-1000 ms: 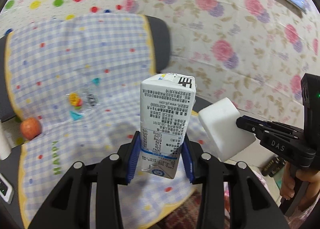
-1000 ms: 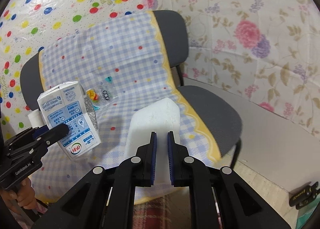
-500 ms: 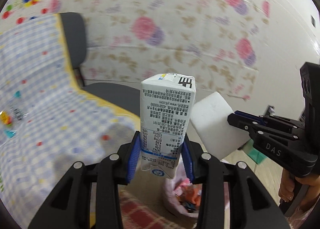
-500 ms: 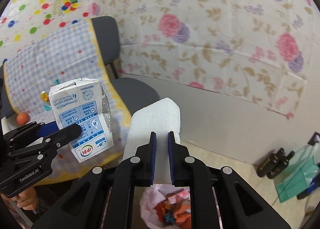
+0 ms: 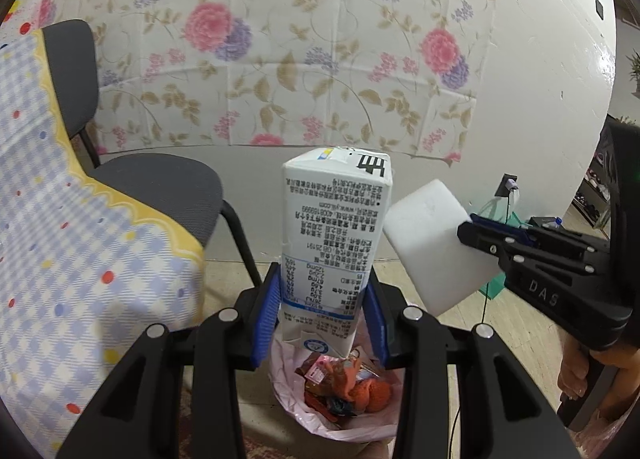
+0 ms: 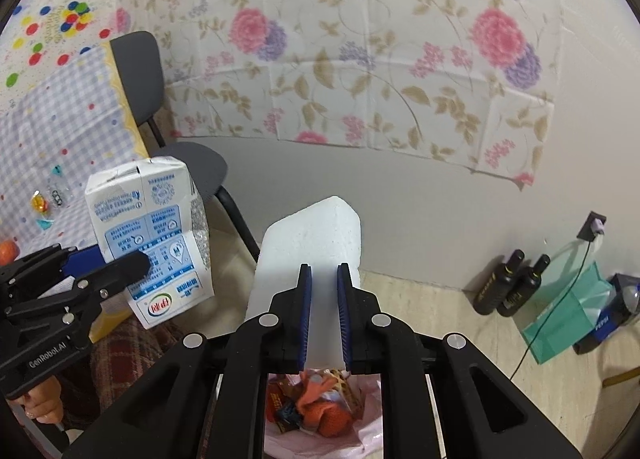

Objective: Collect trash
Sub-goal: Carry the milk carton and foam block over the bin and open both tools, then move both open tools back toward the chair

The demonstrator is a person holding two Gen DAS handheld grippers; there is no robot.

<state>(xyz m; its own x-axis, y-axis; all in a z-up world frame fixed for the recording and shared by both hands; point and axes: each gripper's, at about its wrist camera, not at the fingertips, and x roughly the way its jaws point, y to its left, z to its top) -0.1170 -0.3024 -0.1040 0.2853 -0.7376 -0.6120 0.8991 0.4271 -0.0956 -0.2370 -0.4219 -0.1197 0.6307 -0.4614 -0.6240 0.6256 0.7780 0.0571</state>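
Note:
My left gripper (image 5: 322, 311) is shut on a white and blue milk carton (image 5: 334, 235), held upright above a trash bin lined with a pink bag (image 5: 340, 415) that holds wrappers and orange scraps. My right gripper (image 6: 323, 299) is shut on a white foam block (image 6: 312, 247), also above the bin (image 6: 320, 435). The carton shows at the left of the right wrist view (image 6: 148, 235), and the foam block shows at the right of the left wrist view (image 5: 436, 243). The two held items are side by side, close but apart.
A grey chair (image 5: 160, 183) draped with a blue checked cloth (image 5: 60, 243) stands to the left, with a clear wrapper (image 6: 52, 195) and an orange fruit (image 6: 8, 251) on it. Two dark bottles (image 6: 508, 283) and a green bag (image 6: 568, 311) stand by the flowered wall at right.
Both grippers have swung right, away from the chair seat, carrying the carton and foam block. The trash bin has come into view directly below them.

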